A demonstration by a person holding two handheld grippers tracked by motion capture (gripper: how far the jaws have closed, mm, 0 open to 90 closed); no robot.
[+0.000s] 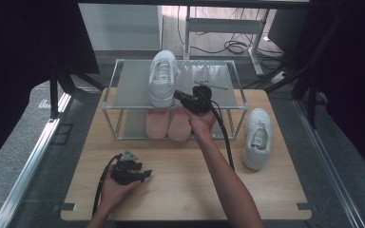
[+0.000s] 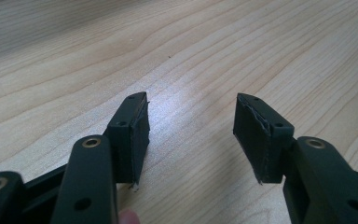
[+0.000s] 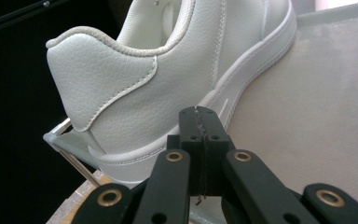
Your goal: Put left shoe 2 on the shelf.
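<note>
The white sneaker [image 1: 162, 78] you're working on stands on the top shelf of the rack [image 1: 128, 88], toe pointing away from you. Your right gripper [image 1: 177, 94] sits just beside its heel on the near right side, jaws pressed together with nothing between them. A pair of pink slippers [image 1: 168, 124] lies on the lower shelf. The second white sneaker [image 1: 256, 137] rests on the table [image 1: 180, 190], right of the rack. Your left gripper [image 1: 145, 175] rests low over the table near you, jaws apart and empty.
</note>
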